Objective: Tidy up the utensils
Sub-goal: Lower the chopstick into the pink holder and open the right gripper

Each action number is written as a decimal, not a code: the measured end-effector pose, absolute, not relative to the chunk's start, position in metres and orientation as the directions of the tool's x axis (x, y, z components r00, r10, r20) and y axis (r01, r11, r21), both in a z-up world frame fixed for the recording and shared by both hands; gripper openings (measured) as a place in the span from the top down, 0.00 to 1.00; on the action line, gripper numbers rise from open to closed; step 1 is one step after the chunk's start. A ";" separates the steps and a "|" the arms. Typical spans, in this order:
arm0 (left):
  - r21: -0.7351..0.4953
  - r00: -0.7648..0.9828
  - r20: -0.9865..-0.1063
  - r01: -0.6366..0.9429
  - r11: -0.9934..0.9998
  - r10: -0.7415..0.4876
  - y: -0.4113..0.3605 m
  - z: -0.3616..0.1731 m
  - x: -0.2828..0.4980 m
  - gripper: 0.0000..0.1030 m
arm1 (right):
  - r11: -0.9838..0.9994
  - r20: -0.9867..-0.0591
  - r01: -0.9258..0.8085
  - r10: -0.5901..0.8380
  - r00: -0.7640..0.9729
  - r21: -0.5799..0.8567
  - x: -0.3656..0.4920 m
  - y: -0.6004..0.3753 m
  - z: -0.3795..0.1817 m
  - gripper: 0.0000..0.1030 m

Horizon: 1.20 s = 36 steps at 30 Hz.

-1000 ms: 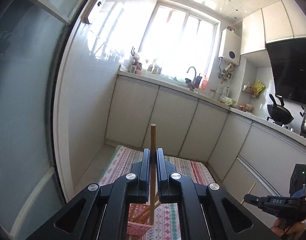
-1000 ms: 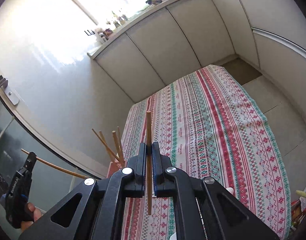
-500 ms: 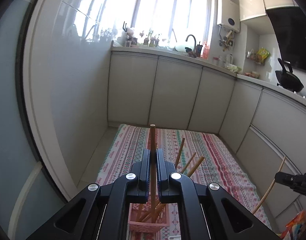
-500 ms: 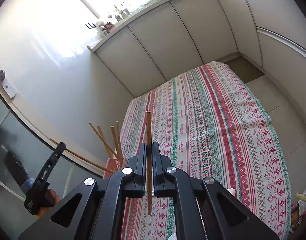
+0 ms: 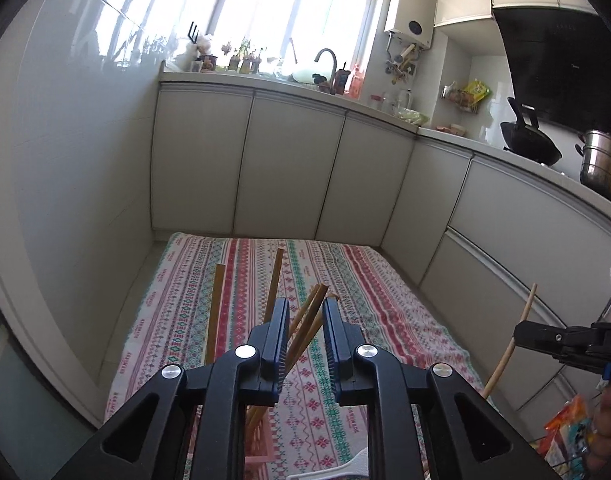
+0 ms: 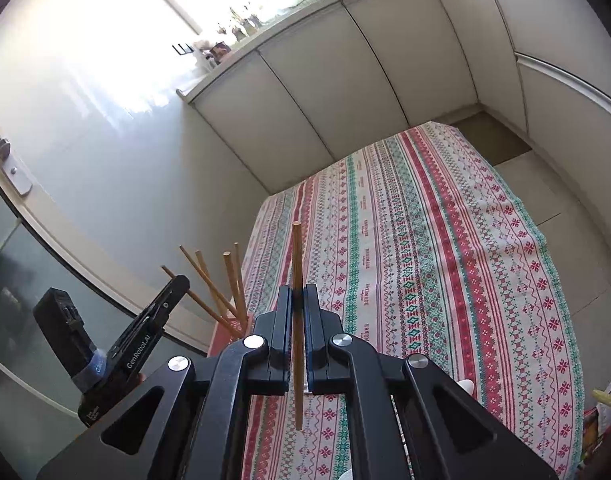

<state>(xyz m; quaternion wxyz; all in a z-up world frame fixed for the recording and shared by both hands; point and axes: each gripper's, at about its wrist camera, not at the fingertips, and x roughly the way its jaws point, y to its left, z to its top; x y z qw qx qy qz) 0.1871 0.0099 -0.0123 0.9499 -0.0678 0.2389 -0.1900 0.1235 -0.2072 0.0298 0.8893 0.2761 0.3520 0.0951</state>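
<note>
Wooden chopsticks (image 5: 305,322) stand loosely fanned in a pink slotted holder (image 5: 257,440) near the left edge of the table, at its near end, on a red, green and white patterned tablecloth (image 5: 369,280). In the left wrist view the left gripper (image 5: 303,320) sits directly above the holder with its jaws parted; the pads touch nothing, though several stick tops show in the gap behind them. A second ago and half a second ago the same jaws were clamped on a single upright chopstick; they have just been opening, and no stick remains between the pads. One chopstick (image 5: 274,284) leans just behind the left jaw and is probably the piece let go, though which of the standing sticks it is cannot be confirmed. Finding: this delivery appears complete, and the left gripper is free to withdraw. In the right wrist view the right gripper (image 6: 298,312) is closed on another chopstick (image 6: 297,320), held upright with its lower end hanging clear above the cloth, well to the right of the holder. Across the three moments it shows no change of position or grip. Judgement: that stick is the next item due for the holder, and it will need carrying toward the table's left edge. Risk: the splayed tops may obstruct entry.
</note>
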 end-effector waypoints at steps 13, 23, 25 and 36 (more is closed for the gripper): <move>-0.092 0.699 -0.710 0.028 0.995 -0.086 0.063 -0.032 0.165 0.21 | 0.858 -0.469 -0.053 0.330 0.819 0.510 0.126 -0.156 0.064 0.95; -0.099 0.580 -0.813 -0.049 0.994 -0.052 0.105 -0.062 0.161 0.19 | 0.875 -0.366 -0.077 0.278 0.888 0.477 0.138 -0.103 0.077 0.95; -0.116 0.569 -0.820 -0.053 0.992 -0.066 0.109 -0.065 0.162 0.19 | 0.882 -0.382 -0.059 0.261 0.886 0.467 0.144 -0.094 0.069 0.95; -0.148 0.552 -0.828 -0.047 0.988 -0.098 0.109 -0.068 0.164 0.19 | 0.917 -0.524 0.010 0.219 0.823 0.398 0.175 -0.058 0.011 0.94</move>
